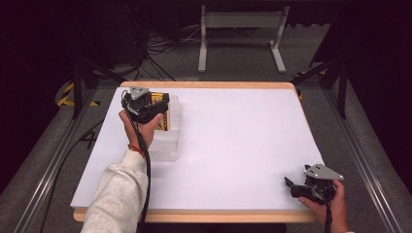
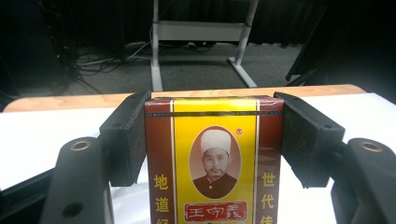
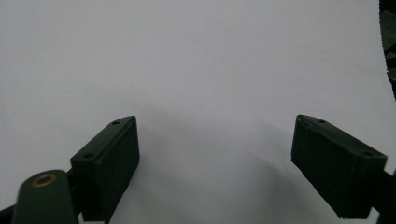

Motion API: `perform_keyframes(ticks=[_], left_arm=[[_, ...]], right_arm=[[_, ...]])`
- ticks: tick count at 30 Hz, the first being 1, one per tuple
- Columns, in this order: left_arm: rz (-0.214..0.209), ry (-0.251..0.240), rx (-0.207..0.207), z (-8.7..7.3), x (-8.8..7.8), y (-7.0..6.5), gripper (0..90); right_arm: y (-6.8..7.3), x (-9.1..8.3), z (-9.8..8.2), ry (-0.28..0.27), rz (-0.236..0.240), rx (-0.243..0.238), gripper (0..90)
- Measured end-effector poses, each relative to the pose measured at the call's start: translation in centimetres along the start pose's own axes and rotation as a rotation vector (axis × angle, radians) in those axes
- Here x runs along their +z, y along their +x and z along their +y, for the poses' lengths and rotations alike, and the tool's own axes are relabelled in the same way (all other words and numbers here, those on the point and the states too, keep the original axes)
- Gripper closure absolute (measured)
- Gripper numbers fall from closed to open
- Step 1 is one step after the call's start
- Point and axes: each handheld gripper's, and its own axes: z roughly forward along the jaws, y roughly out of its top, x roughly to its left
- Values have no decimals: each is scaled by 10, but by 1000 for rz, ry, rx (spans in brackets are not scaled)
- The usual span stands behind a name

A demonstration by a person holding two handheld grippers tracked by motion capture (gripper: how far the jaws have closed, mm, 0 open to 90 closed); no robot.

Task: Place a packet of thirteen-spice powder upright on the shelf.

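Observation:
A yellow and dark red box [image 2: 214, 161] with a portrait and Chinese characters stands upright between the jaws of my left gripper [image 2: 212, 140], which press on both its sides. In the high view that gripper [image 1: 154, 108] holds the box [image 1: 162, 115] over a clear plastic container [image 1: 171, 141] at the table's left. My right gripper [image 1: 291, 187] rests near the front right corner of the white table [image 1: 233, 141], jaws wide apart over bare surface. In the right gripper view its fingers [image 3: 112, 163] have nothing between them.
A wooden rim [image 1: 209, 85] borders the white tabletop. Beyond the far edge stands a grey metal frame [image 1: 240, 29] on a carpeted floor with cables [image 1: 155, 48]. Metal rails [image 1: 354, 145] run along both sides of the table.

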Motion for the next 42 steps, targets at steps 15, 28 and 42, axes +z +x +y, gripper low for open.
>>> perform_keyframes(ticks=[15, 28, 42], left_arm=[[5, 52, -23, -6, 14, 5, 318], [-25, 43, 11, -2, -3, 6, 243], [-89, 71, 87, -7, -37, 23, 132]], right_arm=[[0, 0, 0, 1, 2, 4, 155], [0, 0, 0, 2, 1, 10, 154], [1, 0, 1, 2, -5, -7, 156]])
